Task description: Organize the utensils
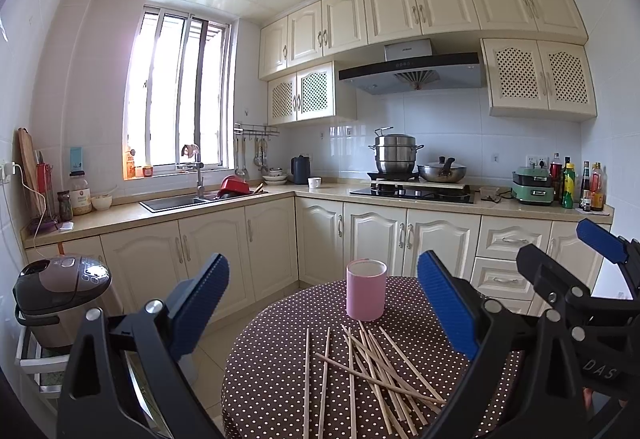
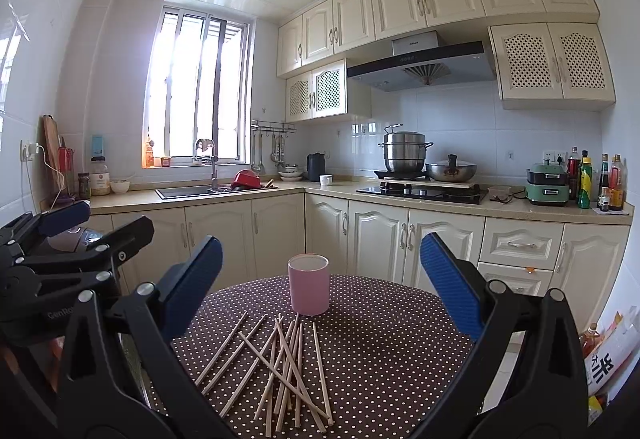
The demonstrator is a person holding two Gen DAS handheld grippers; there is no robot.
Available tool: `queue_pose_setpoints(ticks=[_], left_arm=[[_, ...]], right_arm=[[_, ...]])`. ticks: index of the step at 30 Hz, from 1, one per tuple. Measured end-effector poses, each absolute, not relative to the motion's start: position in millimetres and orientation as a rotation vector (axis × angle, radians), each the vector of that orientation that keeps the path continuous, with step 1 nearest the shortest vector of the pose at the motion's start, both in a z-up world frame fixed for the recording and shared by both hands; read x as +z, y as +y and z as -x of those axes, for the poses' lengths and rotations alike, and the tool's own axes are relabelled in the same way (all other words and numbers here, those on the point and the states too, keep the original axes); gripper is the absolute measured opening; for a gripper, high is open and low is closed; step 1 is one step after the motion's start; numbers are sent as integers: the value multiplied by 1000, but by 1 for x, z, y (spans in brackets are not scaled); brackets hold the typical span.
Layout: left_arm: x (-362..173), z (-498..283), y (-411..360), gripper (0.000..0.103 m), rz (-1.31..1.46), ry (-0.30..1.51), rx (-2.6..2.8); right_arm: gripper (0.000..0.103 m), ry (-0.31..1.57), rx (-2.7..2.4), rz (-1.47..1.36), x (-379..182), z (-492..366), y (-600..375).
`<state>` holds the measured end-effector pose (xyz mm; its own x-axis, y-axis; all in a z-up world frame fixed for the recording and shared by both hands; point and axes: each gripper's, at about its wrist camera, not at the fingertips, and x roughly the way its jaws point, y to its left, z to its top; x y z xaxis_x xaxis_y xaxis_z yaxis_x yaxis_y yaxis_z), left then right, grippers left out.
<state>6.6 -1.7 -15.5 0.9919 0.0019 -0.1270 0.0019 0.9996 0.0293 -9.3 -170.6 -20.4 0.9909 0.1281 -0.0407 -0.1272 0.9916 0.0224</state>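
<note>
Several wooden chopsticks (image 1: 372, 371) (image 2: 286, 367) lie scattered and crossed on a round table with a brown polka-dot cloth (image 1: 280, 339) (image 2: 380, 339). Behind them stands an upright pink cup (image 1: 366, 295) (image 2: 309, 289), and I cannot see inside it. My left gripper (image 1: 324, 303) hovers open above the near side of the table, nothing between its blue pads. My right gripper (image 2: 320, 287) is open too, held above the table with the cup framed between its fingers. In the left wrist view the right gripper (image 1: 560, 259) shows at the right edge; in the right wrist view the left gripper (image 2: 100, 223) shows at the left edge.
Cream kitchen cabinets (image 1: 360, 231) run behind the table, with a sink (image 1: 176, 202), a stove with pots (image 1: 412, 191) and bottles (image 1: 576, 183) on the counter. A rice cooker (image 1: 60, 291) sits on a stand left of the table. Bags and a bottle (image 2: 604, 355) stand on the floor at right.
</note>
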Motion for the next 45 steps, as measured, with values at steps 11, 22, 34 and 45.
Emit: queue_pose_setpoints(ticks=[11,22,34,45], left_arm=[[-7,-12,-1,94,-34,143,-1],[-7,-21,2,94,-34,166,-1],[-15,-38,3,94,-47,201,3],[-52,-92,9,94,-83,380,-33]], right_arm=[[97,55,128,-26,-17,5,-174],[97,79,129,-29,-18,-5,-174],[97,118,134,-33,-26,-24,-174],[97,267,138,-31,-55,-68,-172]])
